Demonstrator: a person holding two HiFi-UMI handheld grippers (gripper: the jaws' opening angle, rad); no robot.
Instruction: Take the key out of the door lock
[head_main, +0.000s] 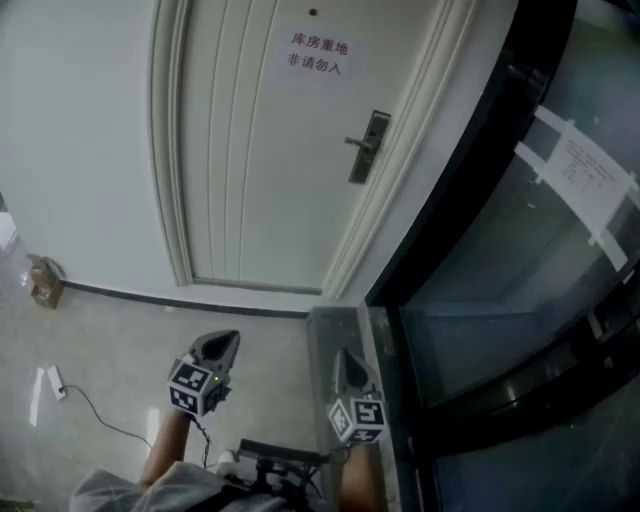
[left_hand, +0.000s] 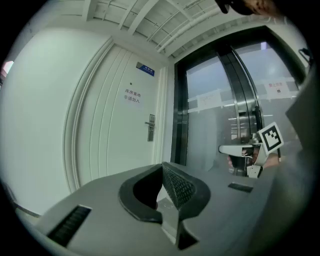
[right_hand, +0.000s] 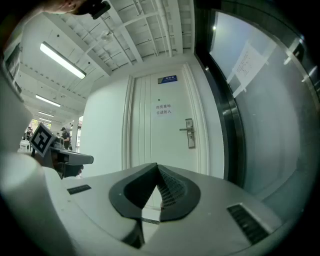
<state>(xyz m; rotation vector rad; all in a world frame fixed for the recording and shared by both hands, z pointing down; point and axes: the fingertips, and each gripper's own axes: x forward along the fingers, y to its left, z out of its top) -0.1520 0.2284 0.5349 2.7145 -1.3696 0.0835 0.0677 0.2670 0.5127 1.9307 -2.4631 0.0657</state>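
Note:
A white door (head_main: 260, 150) stands closed ahead, with a dark metal lock plate and lever handle (head_main: 368, 147) at its right side. The lock (left_hand: 150, 127) (right_hand: 189, 133) is small and far off in both gripper views, and no key can be made out in it. My left gripper (head_main: 225, 340) (left_hand: 162, 166) is held low, well short of the door, its jaws shut with nothing in them. My right gripper (head_main: 341, 356) (right_hand: 157, 166) hangs beside it, also shut with nothing held. Each gripper shows in the other's view: the right gripper (left_hand: 240, 149) and the left gripper (right_hand: 70, 159).
A sign with red characters (head_main: 318, 55) is stuck on the door, and a blue plate (right_hand: 167, 79) sits above it. A dark-framed glass wall (head_main: 520, 250) with a taped paper (head_main: 590, 185) runs along the right. A brown bag (head_main: 44, 280) and a white cable (head_main: 55, 382) lie on the floor at left.

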